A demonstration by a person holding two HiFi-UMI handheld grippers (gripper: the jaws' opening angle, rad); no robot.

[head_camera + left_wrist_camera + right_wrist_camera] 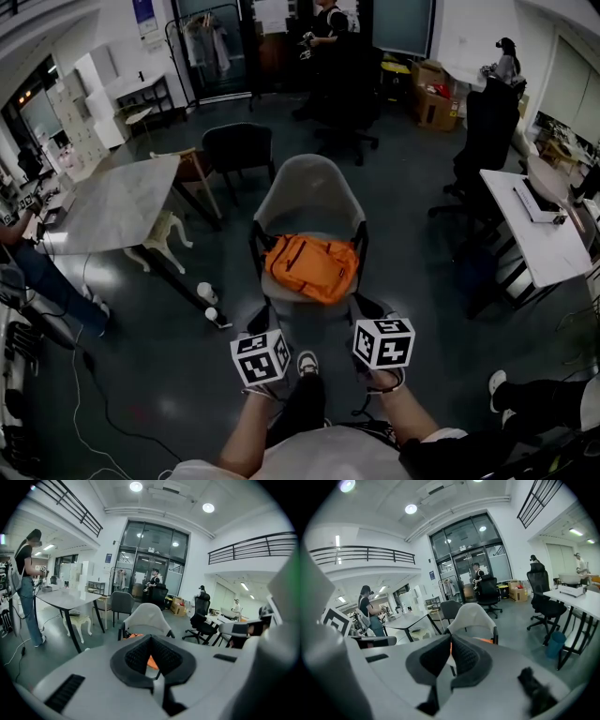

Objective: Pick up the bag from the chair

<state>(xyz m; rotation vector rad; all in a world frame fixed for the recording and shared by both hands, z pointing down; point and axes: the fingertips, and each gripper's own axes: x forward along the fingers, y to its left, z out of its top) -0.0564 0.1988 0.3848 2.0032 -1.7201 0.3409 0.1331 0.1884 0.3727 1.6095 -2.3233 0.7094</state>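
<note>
An orange bag [312, 267] lies on the seat of a light grey shell chair [309, 192] straight ahead of me. Both grippers are held low, close to my body and short of the chair; their marker cubes [260, 357] [383, 342] show in the head view. The left gripper [150, 639] is shut with its pads meeting and nothing held; a patch of the bag [152, 661] shows below the tips. My right gripper [450, 640] is likewise shut and empty, pointing at the chair [476, 616], with the bag's edge [487, 641] beside its jaws.
A marble-topped table [117, 202] and a dark chair [239, 145] stand to the left, with a white stool [169, 234] and two cups [206, 292] on the floor. A white desk [548, 234] and a black office chair [487, 131] are on the right. People stand at the back [328, 23] and sit at the left [37, 272].
</note>
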